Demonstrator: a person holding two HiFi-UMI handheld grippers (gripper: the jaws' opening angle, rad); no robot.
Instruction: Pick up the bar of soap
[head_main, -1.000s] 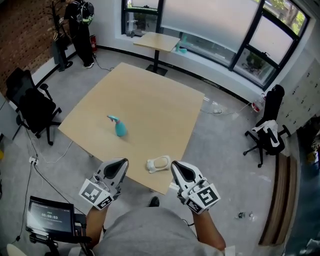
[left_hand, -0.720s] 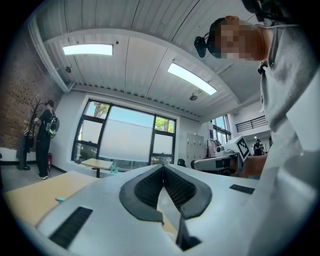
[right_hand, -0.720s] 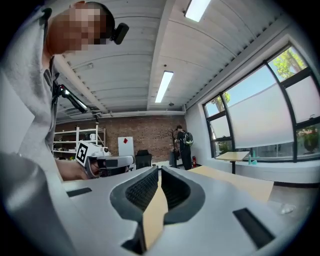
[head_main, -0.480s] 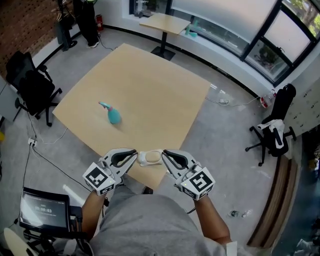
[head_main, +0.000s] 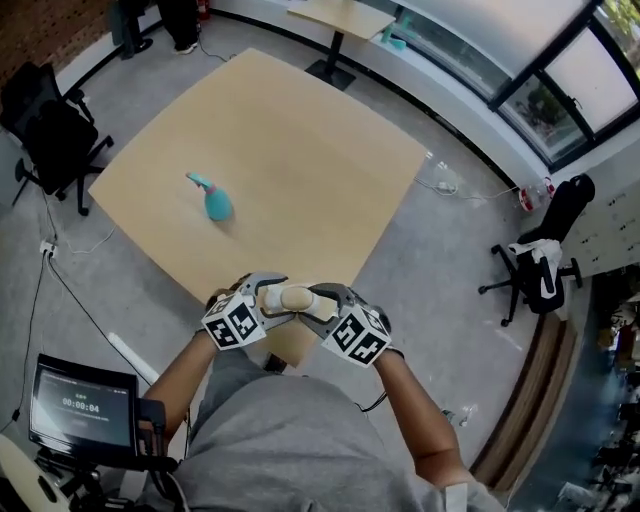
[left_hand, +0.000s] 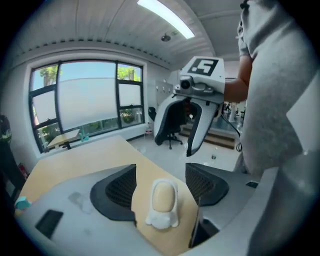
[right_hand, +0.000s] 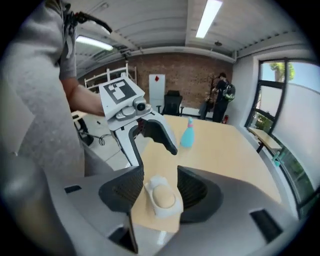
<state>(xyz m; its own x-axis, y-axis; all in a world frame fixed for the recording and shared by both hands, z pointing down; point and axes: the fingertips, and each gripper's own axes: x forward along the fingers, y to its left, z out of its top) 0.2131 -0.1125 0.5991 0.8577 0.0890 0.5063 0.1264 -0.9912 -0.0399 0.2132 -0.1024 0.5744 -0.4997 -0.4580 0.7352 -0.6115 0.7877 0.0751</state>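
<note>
Bar of soap (head_main: 296, 297) in white dish (right_hand: 155, 183), on near corner of table (head_main: 300, 150). Bracketed from left and right by left gripper (head_main: 268, 298) and right gripper (head_main: 318, 302). Jaws on each just been opening, now spread either side of soap, nothing clamped. Step: approach done, grasp pending. Next: commit one gripper, set pads on soap rather than dish, close, lift straight. Probably slippery.
</note>
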